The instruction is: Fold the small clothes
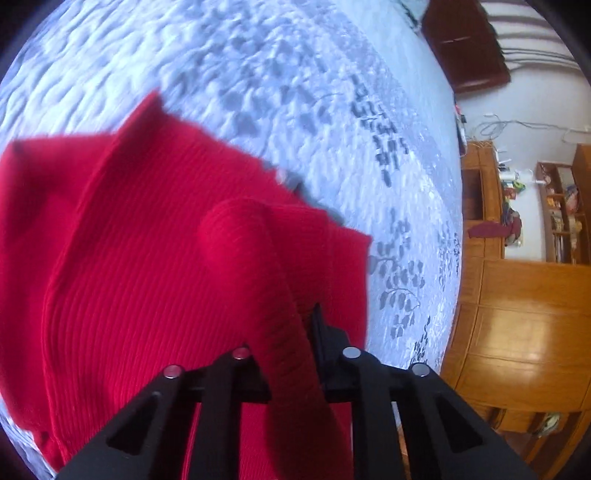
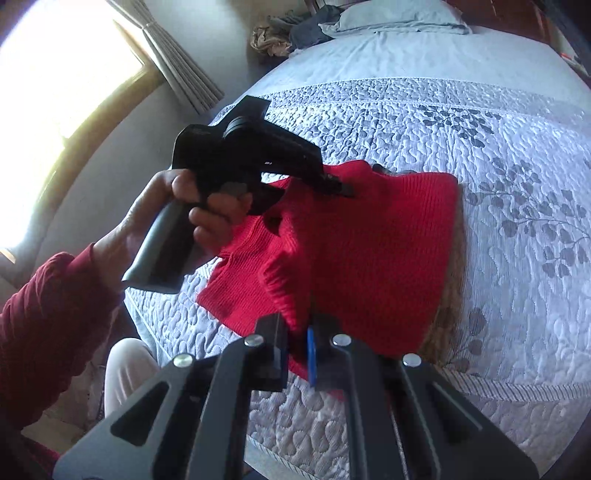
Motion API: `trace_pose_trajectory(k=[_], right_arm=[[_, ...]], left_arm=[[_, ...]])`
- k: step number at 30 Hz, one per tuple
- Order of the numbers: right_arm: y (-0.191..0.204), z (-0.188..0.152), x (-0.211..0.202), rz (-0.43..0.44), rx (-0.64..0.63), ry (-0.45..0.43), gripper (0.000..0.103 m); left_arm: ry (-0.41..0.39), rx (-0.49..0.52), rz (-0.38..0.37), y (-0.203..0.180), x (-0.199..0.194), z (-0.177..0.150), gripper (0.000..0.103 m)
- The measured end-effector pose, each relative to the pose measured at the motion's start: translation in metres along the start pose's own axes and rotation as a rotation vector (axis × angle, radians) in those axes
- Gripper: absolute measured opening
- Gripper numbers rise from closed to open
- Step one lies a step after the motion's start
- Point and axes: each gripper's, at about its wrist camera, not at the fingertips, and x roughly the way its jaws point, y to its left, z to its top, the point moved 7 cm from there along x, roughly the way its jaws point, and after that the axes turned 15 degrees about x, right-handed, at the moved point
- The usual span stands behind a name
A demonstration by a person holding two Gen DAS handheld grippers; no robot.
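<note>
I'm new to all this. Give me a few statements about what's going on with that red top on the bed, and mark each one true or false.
1. The red knit garment lies on a quilted bedspread. True.
2. The left gripper stands wide open over bare quilt. False: it is shut on a rolled strip of the garment.
3. The right gripper pinches the garment's near edge. True.
4. The garment is blue. False: it is red.
5. A hand holds the other gripper's handle. True.

- bed with pale quilted leaf-print cover [image 2: 424,110]
- pillow [image 2: 399,18] at its head
- bright window [image 2: 55,92], pleated curtain [image 2: 177,70]
- wooden shelves [image 1: 561,214]
- glossy wood floor [image 1: 517,343]
</note>
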Motion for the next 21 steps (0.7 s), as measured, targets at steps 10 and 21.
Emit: trace_pose_trajectory(k=[10,21], right_arm=[[0.048,0.005,0.019,0.076,-0.022,0.017,0.006],[0.119,0.004,0.075,0.070,-0.120,0.068,0.006]], left_arm=[[-0.101,0.207,-0.007,-0.036,-0.059,0.026,0.010],[-0.148,0.257,0.049,0.013,-0.118,0.037,0.008]])
